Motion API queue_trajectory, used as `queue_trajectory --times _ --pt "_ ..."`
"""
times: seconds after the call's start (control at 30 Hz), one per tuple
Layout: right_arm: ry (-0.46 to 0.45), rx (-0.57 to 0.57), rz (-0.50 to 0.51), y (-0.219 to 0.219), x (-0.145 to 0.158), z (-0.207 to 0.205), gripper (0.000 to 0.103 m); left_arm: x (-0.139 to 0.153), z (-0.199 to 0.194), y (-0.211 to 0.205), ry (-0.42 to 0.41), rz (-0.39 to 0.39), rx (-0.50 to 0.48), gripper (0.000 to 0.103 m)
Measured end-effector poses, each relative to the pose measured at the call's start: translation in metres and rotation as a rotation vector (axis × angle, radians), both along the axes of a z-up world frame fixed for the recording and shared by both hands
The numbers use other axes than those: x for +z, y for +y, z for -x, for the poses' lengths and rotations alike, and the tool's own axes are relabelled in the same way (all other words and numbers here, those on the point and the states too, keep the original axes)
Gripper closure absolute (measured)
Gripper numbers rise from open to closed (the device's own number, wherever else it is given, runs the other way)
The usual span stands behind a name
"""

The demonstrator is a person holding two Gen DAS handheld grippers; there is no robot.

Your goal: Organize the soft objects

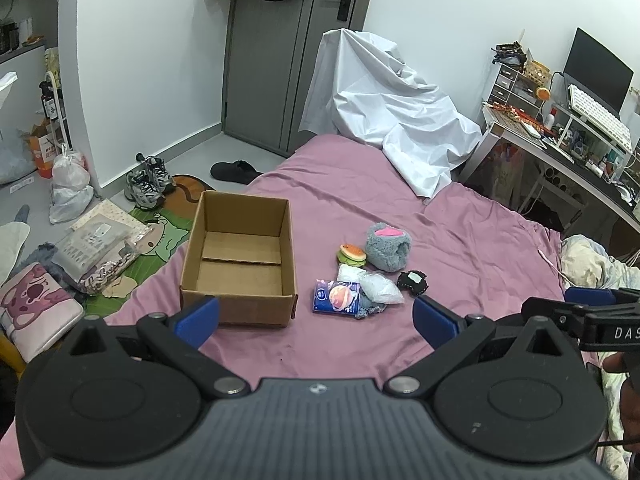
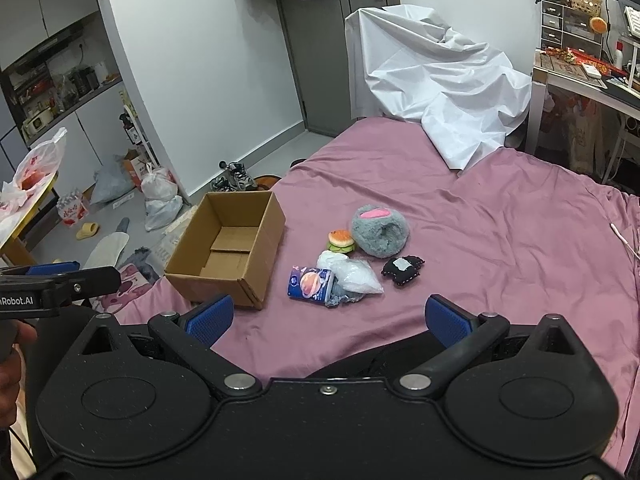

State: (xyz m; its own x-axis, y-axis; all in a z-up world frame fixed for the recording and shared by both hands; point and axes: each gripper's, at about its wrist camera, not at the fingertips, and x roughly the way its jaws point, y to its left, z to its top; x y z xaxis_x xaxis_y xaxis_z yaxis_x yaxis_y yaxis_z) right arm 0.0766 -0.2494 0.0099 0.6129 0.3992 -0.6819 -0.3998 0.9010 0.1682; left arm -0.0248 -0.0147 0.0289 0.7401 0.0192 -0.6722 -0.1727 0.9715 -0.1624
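Note:
An empty open cardboard box [image 1: 240, 258] [image 2: 230, 250] sits on the pink bed. To its right lies a small pile: a grey fluffy plush with a pink patch [image 1: 389, 247] [image 2: 380, 232], a burger toy [image 1: 352, 256] [image 2: 341, 239], a blue tissue pack [image 1: 336, 297] [image 2: 310, 284], a clear plastic bag [image 1: 380, 288] [image 2: 356, 276] and a black pouch [image 1: 412, 281] [image 2: 402, 270]. My left gripper [image 1: 316, 320] is open and empty, short of the box and pile. My right gripper [image 2: 328, 320] is open and empty, short of the pile.
A white sheet [image 1: 384, 120] [image 2: 436, 84] drapes over something at the bed's far end. A cluttered desk [image 1: 560, 136] stands at the right. Shoes [image 1: 148, 184], bags and cushions lie on the floor at the left. A bundled quilt [image 1: 592, 260] lies at the bed's right edge.

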Motion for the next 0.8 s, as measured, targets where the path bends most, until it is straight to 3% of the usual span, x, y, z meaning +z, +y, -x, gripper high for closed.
queue_trajectory --times 0.8 --pt "-0.014 0.011 -0.069 -0.01 -0.01 -0.014 0.0 -0.005 -0.011 -0.003 -0.027 0.008 0.017 0.001"
